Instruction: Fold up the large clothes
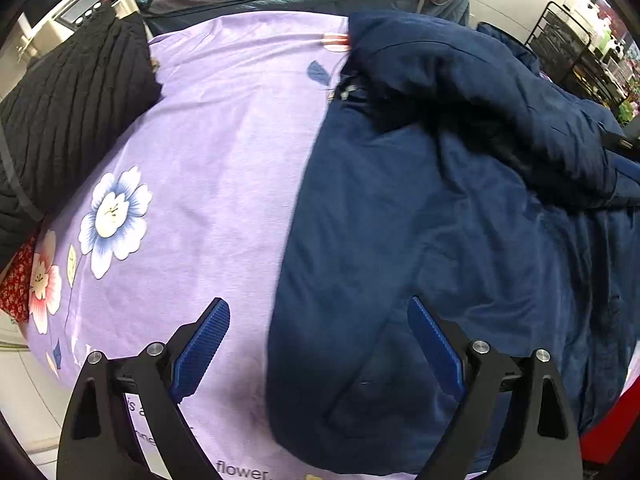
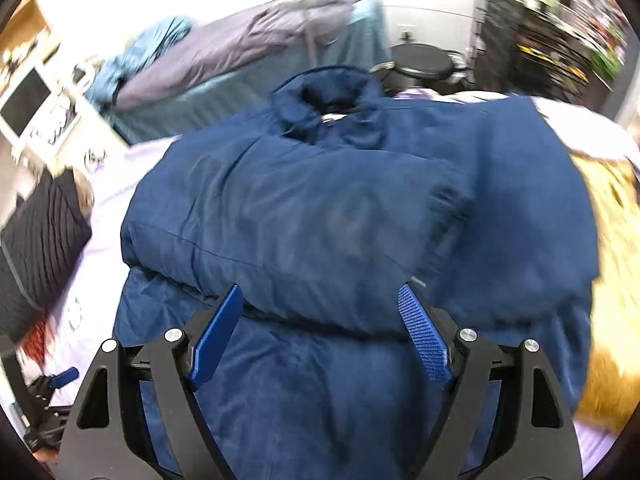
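The jacket lies on the sheet, collar far, hem near. My left gripper hangs spread above its left edge; my right gripper, also spread and empty, is over the folded sleeve.

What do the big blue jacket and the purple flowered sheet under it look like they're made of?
Blue jacket: seemingly padded synthetic with a soft, matte, suede-like face; it looks puffy, with stitched seams. Purple sheet: probably thin woven cotton or a blend, matte, with printed flowers and fine creases.
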### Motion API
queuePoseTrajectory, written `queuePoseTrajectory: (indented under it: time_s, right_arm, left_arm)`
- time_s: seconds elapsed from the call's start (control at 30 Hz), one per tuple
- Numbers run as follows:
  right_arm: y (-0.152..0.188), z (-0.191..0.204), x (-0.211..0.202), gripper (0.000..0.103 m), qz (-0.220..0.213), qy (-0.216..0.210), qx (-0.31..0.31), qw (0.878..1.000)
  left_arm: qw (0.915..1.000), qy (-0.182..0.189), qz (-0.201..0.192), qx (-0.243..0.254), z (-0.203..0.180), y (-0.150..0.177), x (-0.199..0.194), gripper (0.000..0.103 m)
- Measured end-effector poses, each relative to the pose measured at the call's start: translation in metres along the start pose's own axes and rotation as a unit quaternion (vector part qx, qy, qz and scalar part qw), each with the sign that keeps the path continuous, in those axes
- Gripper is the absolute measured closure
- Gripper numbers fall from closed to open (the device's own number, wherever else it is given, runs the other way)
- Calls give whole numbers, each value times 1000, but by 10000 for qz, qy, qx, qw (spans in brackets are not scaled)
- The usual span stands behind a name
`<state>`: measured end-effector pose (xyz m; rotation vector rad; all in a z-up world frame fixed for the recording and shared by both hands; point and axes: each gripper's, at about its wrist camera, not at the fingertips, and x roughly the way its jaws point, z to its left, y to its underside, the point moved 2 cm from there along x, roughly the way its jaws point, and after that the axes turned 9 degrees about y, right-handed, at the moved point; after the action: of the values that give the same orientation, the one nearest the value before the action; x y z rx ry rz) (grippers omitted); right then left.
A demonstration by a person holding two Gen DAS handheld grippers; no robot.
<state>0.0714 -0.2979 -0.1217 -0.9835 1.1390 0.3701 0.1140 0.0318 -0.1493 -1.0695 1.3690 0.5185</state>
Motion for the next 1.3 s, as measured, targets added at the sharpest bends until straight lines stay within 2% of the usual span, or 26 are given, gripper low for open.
queuePoseTrajectory:
  time_s: [0.03, 0.2, 0.4, 0.5, 0.57, 0.67, 0.77, 0.9, 1.07, 1.2, 1.3]
  right_arm:
    - [-2, 5, 8, 23, 28, 49, -115, 9999]
    - [-3, 8, 73, 23, 589, 883, -671, 9921]
    - [-2, 14, 97, 22, 707, 1100, -1079, 9855]
    - [-3, 16, 89, 22, 682, 1192, -1062, 9848]
    - [1, 18, 69, 22, 427, 1110, -1044, 9874]
    - [22, 16, 34, 22, -6, 903, -1129, 9895]
    - [51, 10, 9, 22, -130, 904, -1214, 9884]
    - [98, -21, -10, 22, 175, 947, -790, 9922]
    - [146, -58, -14, 22, 676, 1250, -337, 9893]
    - [174, -71, -19, 22, 959, 1246, -155, 9874]
    - [190, -70, -24, 22, 1070, 1200, -159, 9869]
  left_arm:
    - [10000, 2, -7, 46, -3, 1, 0, 15]
    - [9995, -133, -16, 275, -10, 4, -1, 14]
    - [9989, -425, 34, 179, 7, 7, 1, 14]
    - [9987, -504, 50, 94, 14, 7, 4, 14]
    - [9985, -526, 50, 119, 15, 6, 6, 14]
    - [9985, -506, -19, 218, 15, 4, 7, 10]
    - [9985, -363, -89, 398, 13, 0, 9, 8]
    - [9972, -299, -72, 675, 8, -3, 15, 8]
    - [9943, -333, -13, 1012, -1, -1, 21, 8]
    - [9927, -212, 91, 1184, -5, 6, 29, 8]
    - [9933, -106, 192, 1131, -2, 12, 34, 8]
